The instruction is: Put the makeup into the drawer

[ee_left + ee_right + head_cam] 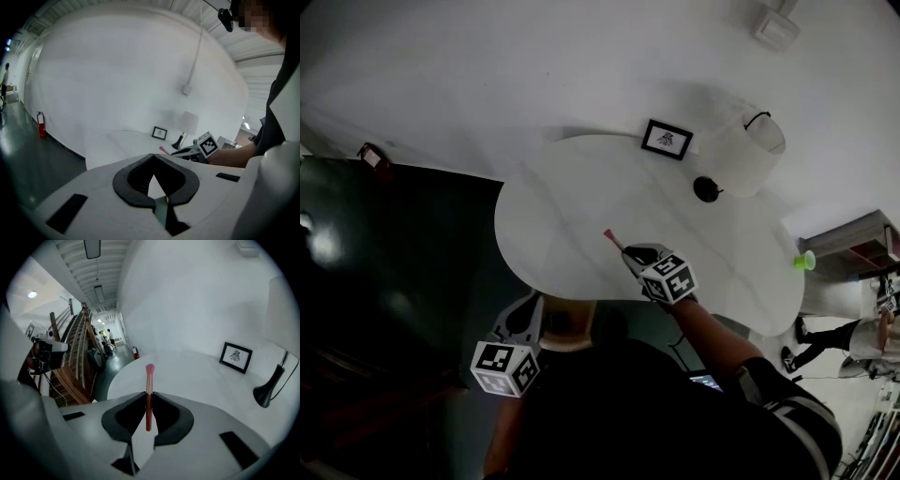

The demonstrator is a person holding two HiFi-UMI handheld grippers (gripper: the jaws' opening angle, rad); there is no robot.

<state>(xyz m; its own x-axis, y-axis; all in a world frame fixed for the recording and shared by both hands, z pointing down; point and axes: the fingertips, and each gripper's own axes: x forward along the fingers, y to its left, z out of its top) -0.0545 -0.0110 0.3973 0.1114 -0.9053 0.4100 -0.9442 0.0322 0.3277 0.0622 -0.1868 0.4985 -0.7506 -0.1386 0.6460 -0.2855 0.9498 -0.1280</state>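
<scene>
1. White wall (pixel 487 75) and dark floor (pixel 394 262) frame the scene. From my remote seat I can find no drawer in any view, so I cannot say which way the goal lies.
2. The table (pixel 581 216) is a white, rounded top. Its near edge is just ahead of my body, and a lamp (pixel 748 155) and a small frame (pixel 667 139) stand at its far side.
3. My right gripper (pixel 149 397) hangs over the near middle of the table, pointing forward and down. Its jaws are clamped on the brush (pixel 149 380), the only makeup I can see.
4. The brush's long axis runs nearly straight out along the line the gripper points. Its dark handle sits back between the pads and its pink bristle end sticks out ahead, toward the far side of the table. It is held clear of the tabletop.
5. My left gripper (pixel 152 157) sits low, at the table's near edge and well apart from the brush. Its tips are together with nothing between them.
6. My read is that the right hand owns the carry, since the brush is already in it. Because the brush leads bristles first, it would enter a drawer tip first unless I turn the wrist. I judge the free left hand to be the one to deal with the drawer once I find it.
</scene>
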